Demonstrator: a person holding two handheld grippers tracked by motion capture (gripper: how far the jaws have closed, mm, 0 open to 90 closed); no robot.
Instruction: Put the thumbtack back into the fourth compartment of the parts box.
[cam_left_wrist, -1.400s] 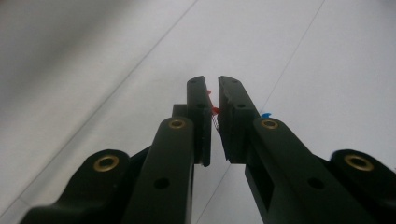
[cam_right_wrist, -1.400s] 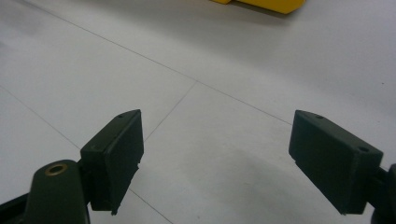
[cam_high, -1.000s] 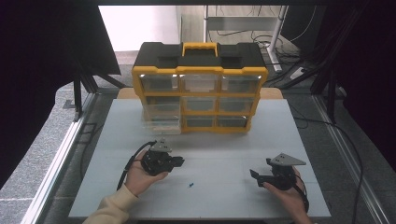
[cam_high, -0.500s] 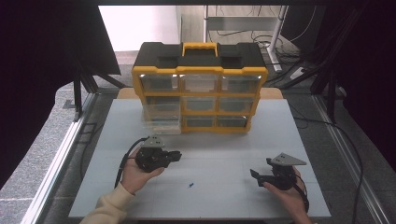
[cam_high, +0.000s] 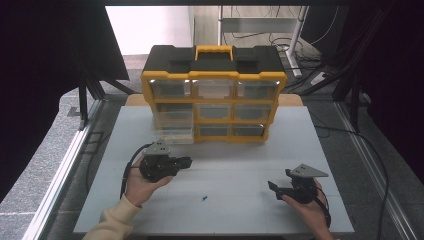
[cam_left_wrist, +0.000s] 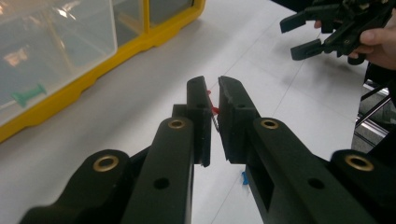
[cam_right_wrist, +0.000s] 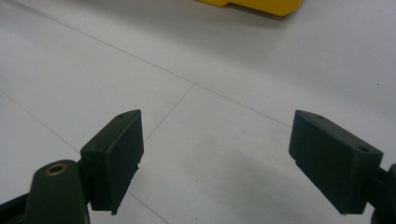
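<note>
Red pin (cam_left_wrist: 214, 108): small, thin, pinched between the jaws of the left gripper (cam_left_wrist: 212, 88), above the table (cam_high: 240, 150).
Open drawer (cam_high: 172, 129): clear plastic, far from the left gripper; probably the pin goes there.
Blue pin (cam_high: 204, 197): lies between both hands.
Right gripper (cam_right_wrist: 215, 140): jaws wide apart, holding nothing.
Cabinet (cam_high: 214, 80): yellow and black, hard plastic.

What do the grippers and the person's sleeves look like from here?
Both grippers are black with two flat, blocky jaws and brass-coloured pivot rivets. The left gripper and right gripper each carry a grey three-cornered plate and trail a black cable. The left arm wears a cream sleeve.
</note>
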